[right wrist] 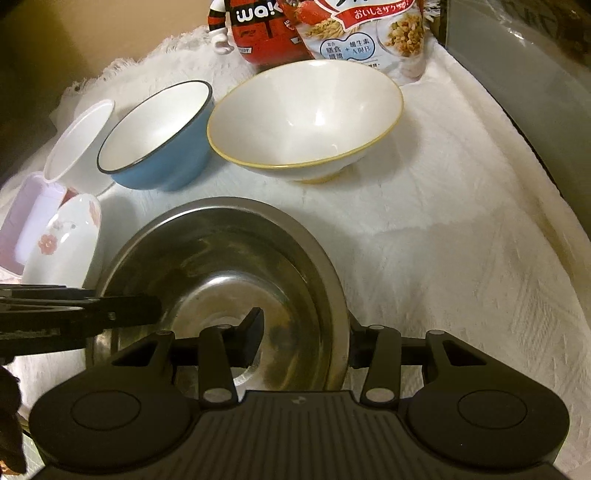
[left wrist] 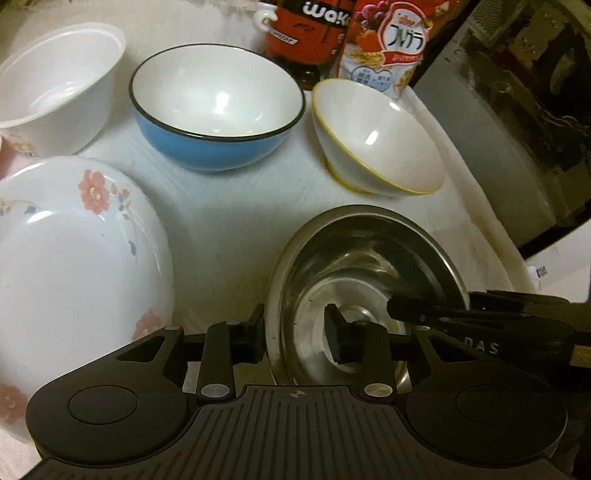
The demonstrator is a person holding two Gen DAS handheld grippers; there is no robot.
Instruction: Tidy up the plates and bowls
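Note:
A steel bowl (left wrist: 369, 251) (right wrist: 221, 251) stands on the white cloth nearest me. My left gripper (left wrist: 295, 339) straddles its left rim, one finger outside and one inside, closed on it. My right gripper (right wrist: 306, 343) holds the opposite rim the same way. Each view shows a finger (left wrist: 406, 308) (right wrist: 140, 308) of the other gripper reaching into the bowl. Behind it stand a blue bowl (left wrist: 218, 110) (right wrist: 159, 136), a yellow-rimmed white bowl (left wrist: 380, 140) (right wrist: 303, 114) and a plain white bowl (left wrist: 59, 85) (right wrist: 79, 136). A floral dish (left wrist: 74, 258) (right wrist: 62, 243) lies to the left.
A red can (left wrist: 303, 33) and a cereal bag (left wrist: 391, 40) stand at the back of the cloth (left wrist: 221, 221). A grey appliance (left wrist: 498, 147) borders the right side. A pink box (right wrist: 22, 221) sits at the far left.

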